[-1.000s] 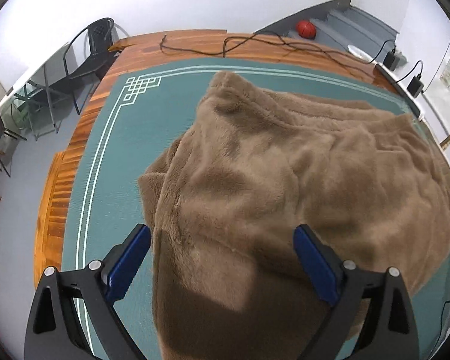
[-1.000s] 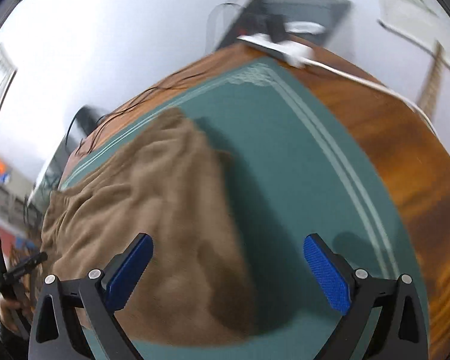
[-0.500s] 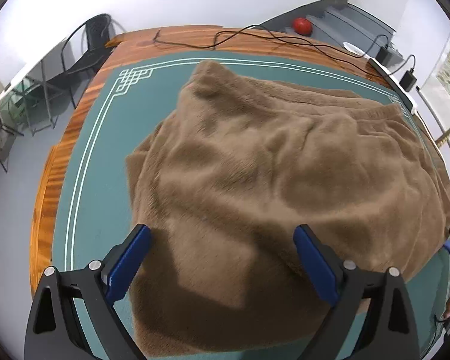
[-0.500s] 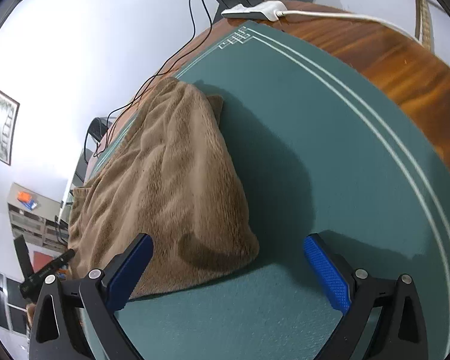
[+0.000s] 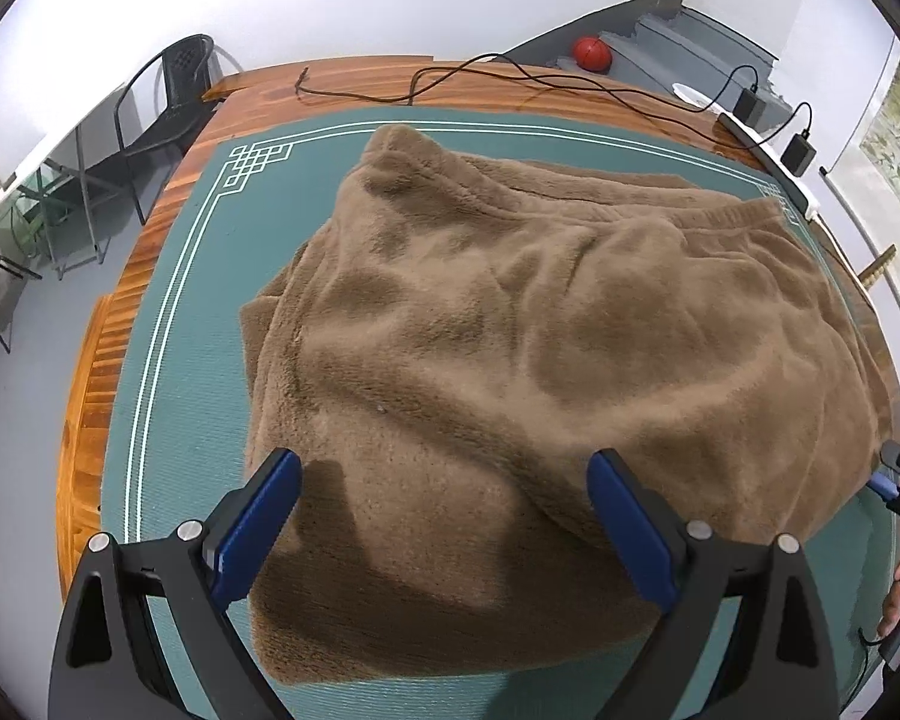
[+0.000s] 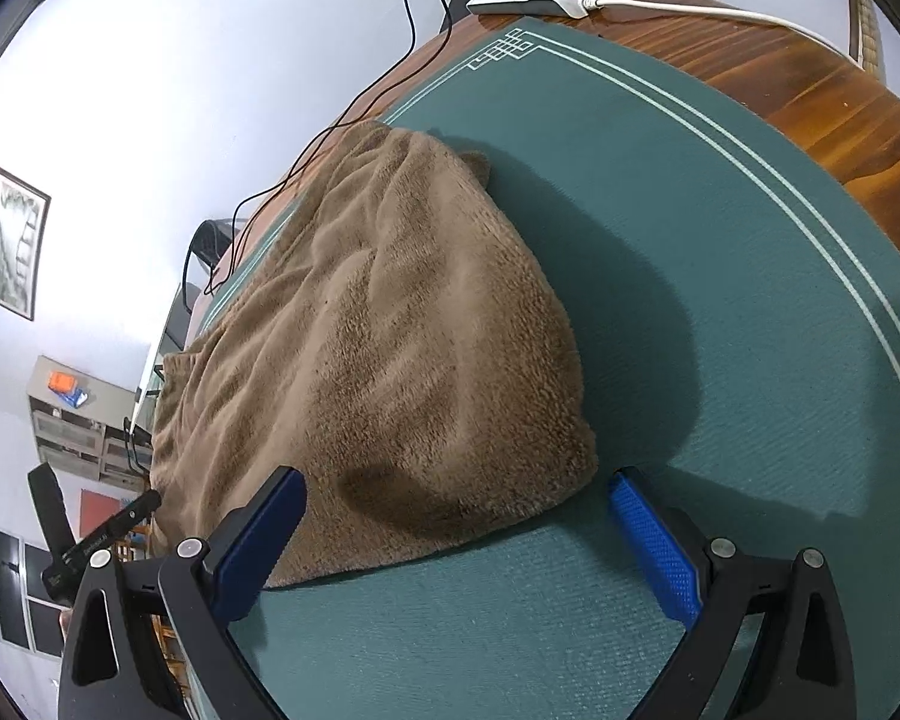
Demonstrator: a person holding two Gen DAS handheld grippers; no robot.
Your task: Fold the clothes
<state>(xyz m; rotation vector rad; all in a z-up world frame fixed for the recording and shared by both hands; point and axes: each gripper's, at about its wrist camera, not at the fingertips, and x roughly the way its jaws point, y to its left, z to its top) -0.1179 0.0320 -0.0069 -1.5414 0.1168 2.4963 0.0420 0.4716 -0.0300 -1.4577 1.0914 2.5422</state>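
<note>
Fleece in brown colour, a soft garment [image 5: 510,360], lies spread on the green mat [image 5: 180,360] that covers the wooden table [image 5: 90,372], with some layers already doubled at the far side. Left gripper [image 5: 444,516] hovers over the near hem with its jaws wide apart and holding nothing, probably to choose a place for pinching. Right gripper [image 6: 456,528] is also spread open and empty, low near the rounded corner of the cloth, one pad above the fleece and one above bare mat, likely ready for the next fold
</note>
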